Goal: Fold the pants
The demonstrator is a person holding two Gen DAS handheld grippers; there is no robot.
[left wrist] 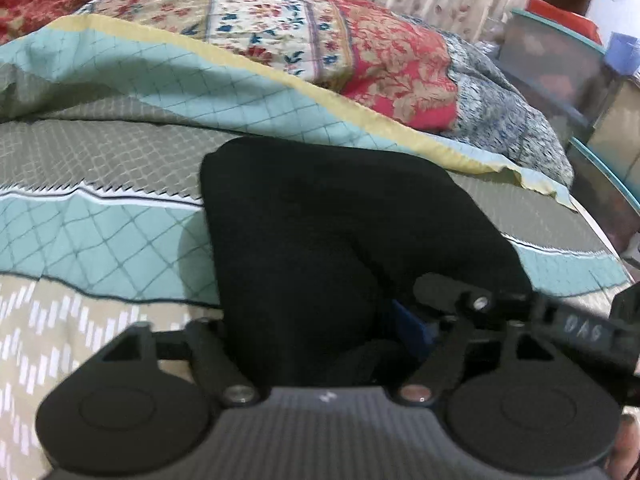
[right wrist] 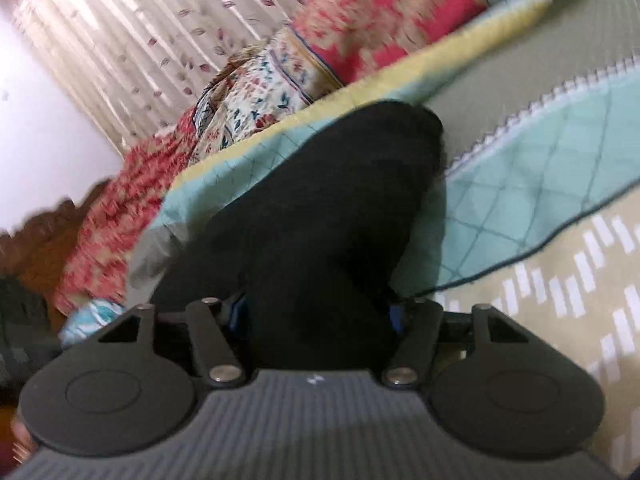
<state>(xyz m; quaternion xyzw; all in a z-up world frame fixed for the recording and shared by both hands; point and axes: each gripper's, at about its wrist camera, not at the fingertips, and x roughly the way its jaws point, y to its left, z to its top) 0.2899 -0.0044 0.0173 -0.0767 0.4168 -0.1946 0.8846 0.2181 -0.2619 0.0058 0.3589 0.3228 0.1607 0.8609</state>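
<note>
— Where were the pants (left wrist: 320, 220) at that moment?

— On the bed (left wrist: 100, 232), a dark folded bundle lying across the green and grey bands of the bedspread. Their far end sat just below the yellow-edged turn of the cover (left wrist: 280, 80), and the near end rose up into both tools. From the left wrist view they lay closer to the bed's right edge (left wrist: 596, 224) than to its left.

— And the left gripper (left wrist: 316, 316)?

— Its jaws stood wide apart with black cloth between them. One blue pad (left wrist: 408, 320) showed beside a fold of the cloth, the other was hidden under it. Whether the pads pressed on the cloth, I couldn't tell.

— The right gripper (right wrist: 316, 312)?

— Narrower. The cloth filled the whole gap there, packed against a blue pad (right wrist: 396, 314) on each side, so it looked clamped on the pants. That view was tilted and blurred, mind.

— Anything else around?

— A red and cream flowered quilt (left wrist: 380, 64) heaped along the far side of the bed, beyond the yellow edge, and a pale curtain (right wrist: 140, 40) with small leaf prints behind it.
</note>
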